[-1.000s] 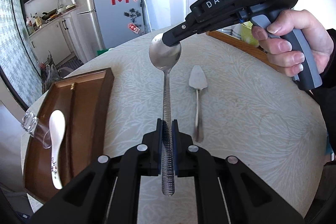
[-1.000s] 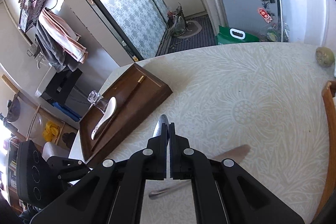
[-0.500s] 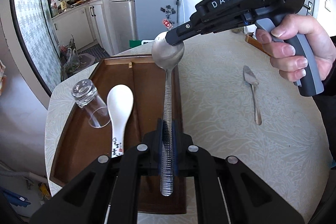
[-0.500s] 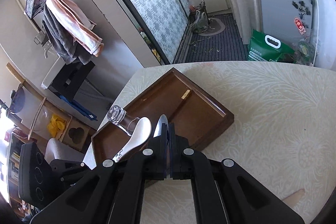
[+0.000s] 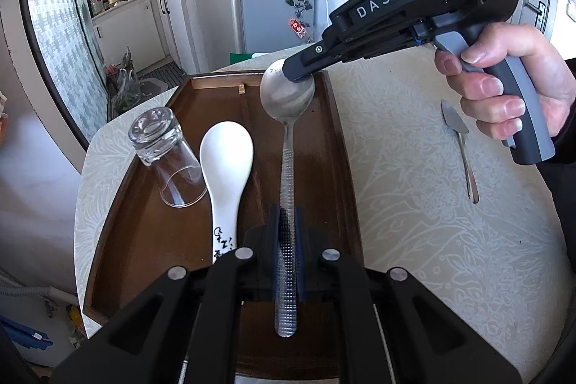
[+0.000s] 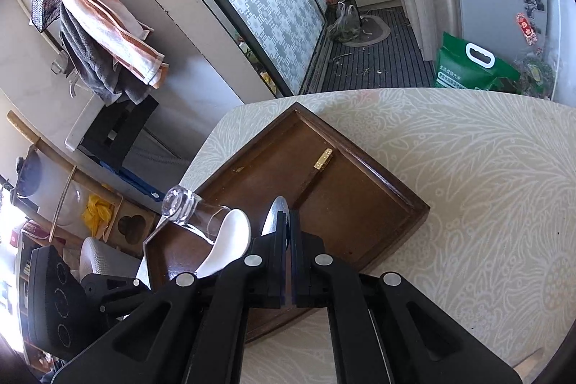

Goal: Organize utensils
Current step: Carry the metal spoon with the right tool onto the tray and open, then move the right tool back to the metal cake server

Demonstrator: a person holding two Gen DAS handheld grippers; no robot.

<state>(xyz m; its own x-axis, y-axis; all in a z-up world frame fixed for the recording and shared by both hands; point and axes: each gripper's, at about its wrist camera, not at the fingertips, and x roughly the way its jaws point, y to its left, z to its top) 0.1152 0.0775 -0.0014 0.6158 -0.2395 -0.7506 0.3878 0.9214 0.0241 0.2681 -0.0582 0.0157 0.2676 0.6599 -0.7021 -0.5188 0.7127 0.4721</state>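
Observation:
Both grippers hold a metal spoon over the dark wooden tray. My left gripper is shut on its textured handle. My right gripper, with a hand on its grip, is shut on the far rim of the spoon's bowl. In the right wrist view that gripper stands over the tray. A white ceramic spoon lies in the tray just left of the metal one. A second metal utensil with a flat blade lies on the table to the right.
A clear glass lies on its side across the tray's left rim, touching the white spoon. A small brass latch sits at the tray's far wall. The tray is near the round table's edge; floor and kitchen lie beyond.
Both grippers have carried the metal spoon sideways from over the bare tablecloth to over the tray, a little lower. The flat-bladed utensil now lies farther right in the left wrist view.

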